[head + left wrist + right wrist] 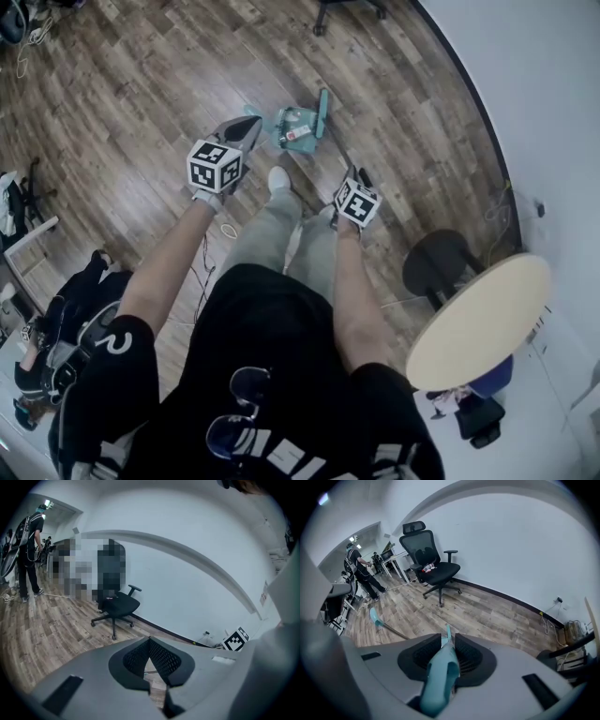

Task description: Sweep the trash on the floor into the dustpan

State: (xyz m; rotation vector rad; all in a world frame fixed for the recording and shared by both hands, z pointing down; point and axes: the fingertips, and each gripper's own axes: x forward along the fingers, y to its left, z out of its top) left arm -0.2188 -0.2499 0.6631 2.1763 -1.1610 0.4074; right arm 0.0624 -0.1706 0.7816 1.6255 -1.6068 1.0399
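With right gripper point(449, 641) clenched on the teal handle point(440, 681), press the dustpan point(292, 127) flat to the floor point(141, 75) by the shoe point(278, 178) and open the closed, empty left gripper point(150, 641) for the teal-capped stick point(382, 623).

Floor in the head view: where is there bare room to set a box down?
Bare boards stretch left of the dustpan toward the cables, and beyond it to the chair base. Crowded: bags at lower left, round table at right.

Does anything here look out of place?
One thing: a teal-tipped stick, possibly the broom, lies flat on the wooden floor, held by nobody. The right gripper grips a teal handle; the left gripper is shut on nothing.
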